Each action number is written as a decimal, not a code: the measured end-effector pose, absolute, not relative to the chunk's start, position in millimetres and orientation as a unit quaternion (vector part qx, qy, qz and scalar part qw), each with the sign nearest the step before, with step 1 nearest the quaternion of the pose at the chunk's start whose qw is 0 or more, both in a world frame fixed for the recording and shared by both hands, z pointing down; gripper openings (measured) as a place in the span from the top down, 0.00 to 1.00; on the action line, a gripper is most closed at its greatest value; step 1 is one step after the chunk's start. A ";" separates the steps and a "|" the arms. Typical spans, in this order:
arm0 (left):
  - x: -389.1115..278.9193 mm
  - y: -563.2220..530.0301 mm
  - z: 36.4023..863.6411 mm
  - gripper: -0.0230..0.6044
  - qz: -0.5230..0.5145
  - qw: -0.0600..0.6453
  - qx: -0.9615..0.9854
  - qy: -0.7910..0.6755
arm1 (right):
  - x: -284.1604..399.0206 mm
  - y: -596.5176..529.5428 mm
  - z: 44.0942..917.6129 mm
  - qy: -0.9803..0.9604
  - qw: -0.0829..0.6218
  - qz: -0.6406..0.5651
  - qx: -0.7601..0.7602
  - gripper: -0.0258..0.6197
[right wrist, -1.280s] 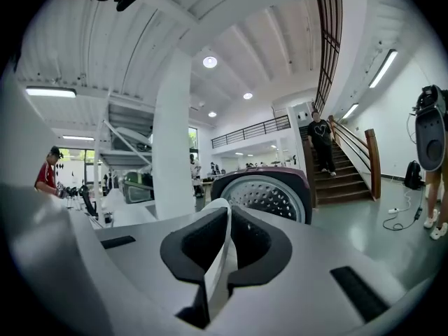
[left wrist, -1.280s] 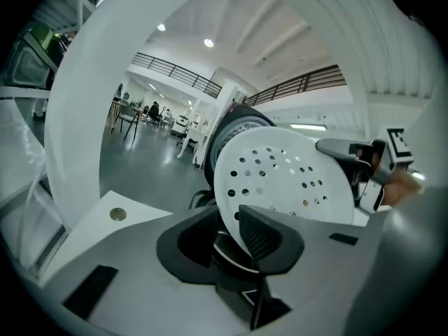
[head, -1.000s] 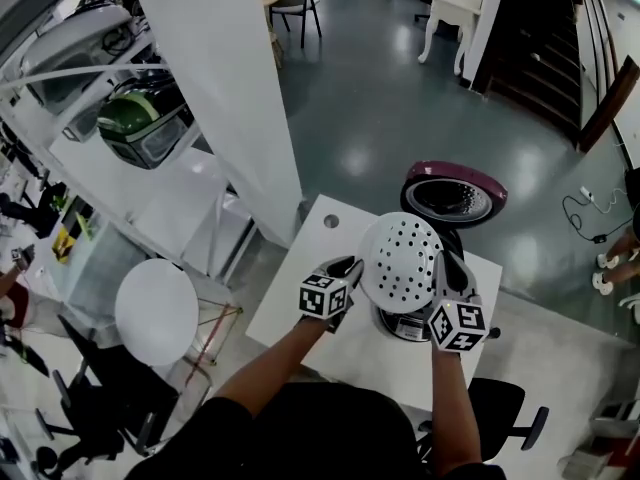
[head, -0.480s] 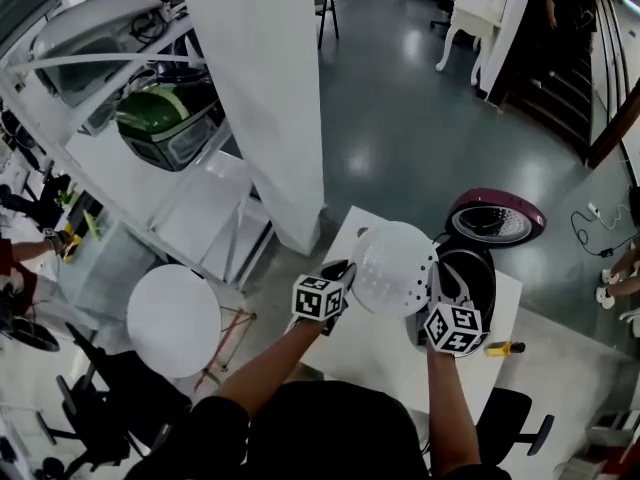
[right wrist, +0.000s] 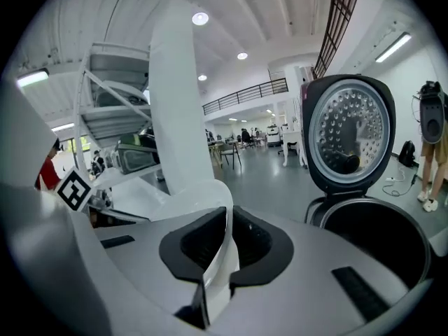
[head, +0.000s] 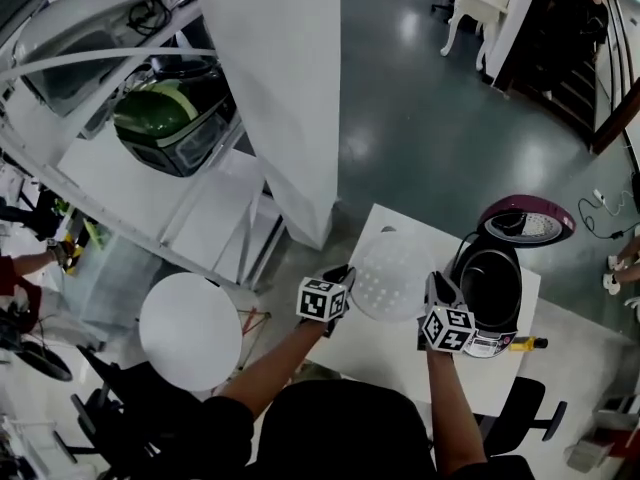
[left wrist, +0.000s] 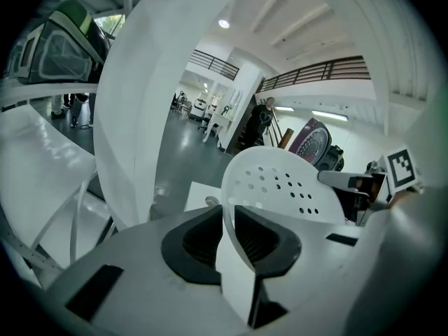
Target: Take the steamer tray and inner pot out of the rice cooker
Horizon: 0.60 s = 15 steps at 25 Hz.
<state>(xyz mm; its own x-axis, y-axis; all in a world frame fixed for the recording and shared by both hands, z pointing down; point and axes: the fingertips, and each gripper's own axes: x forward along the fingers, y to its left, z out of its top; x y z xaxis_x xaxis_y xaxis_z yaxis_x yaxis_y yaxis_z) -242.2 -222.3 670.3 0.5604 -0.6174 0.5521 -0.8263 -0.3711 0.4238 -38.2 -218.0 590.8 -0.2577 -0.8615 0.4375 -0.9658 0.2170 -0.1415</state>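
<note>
Steamer tray, white perforated plastic (head: 392, 276), pinched at nine o'clock by left gripper (head: 344, 276), jaws just closing; at three o'clock by right gripper (head: 436, 288).

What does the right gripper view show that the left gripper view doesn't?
Right only: the rice cooker's dark open well, seen from close by.
Left only: the steamer tray's perforated face, and a table corner beyond it.
Both: the tray's rim pinched between that view's own jaws. The left gripper has just been closing tighter on it, and the right gripper is shut on it. Both also show the cooker's raised lid and the white column.
</note>
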 end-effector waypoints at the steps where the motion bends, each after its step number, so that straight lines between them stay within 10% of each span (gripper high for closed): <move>1: -245.4 -221.4 677.8 0.88 0.160 0.344 0.815 -0.438 | -40.7 -216.9 602.4 -0.764 0.147 0.196 0.597 0.93; 15: -245.6 -217.2 797.9 0.88 0.262 0.354 0.815 -0.376 | -36.0 -190.5 758.9 -0.702 0.225 0.293 0.608 0.91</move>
<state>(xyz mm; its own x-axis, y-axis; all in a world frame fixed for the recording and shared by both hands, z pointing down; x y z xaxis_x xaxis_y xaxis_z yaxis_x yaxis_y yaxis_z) -245.6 -217.2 797.9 0.5799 -0.4281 0.6932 -0.7988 -0.4659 0.3805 -36.0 -190.5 758.9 -0.1586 -0.7230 0.6724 -0.9865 0.0882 -0.1379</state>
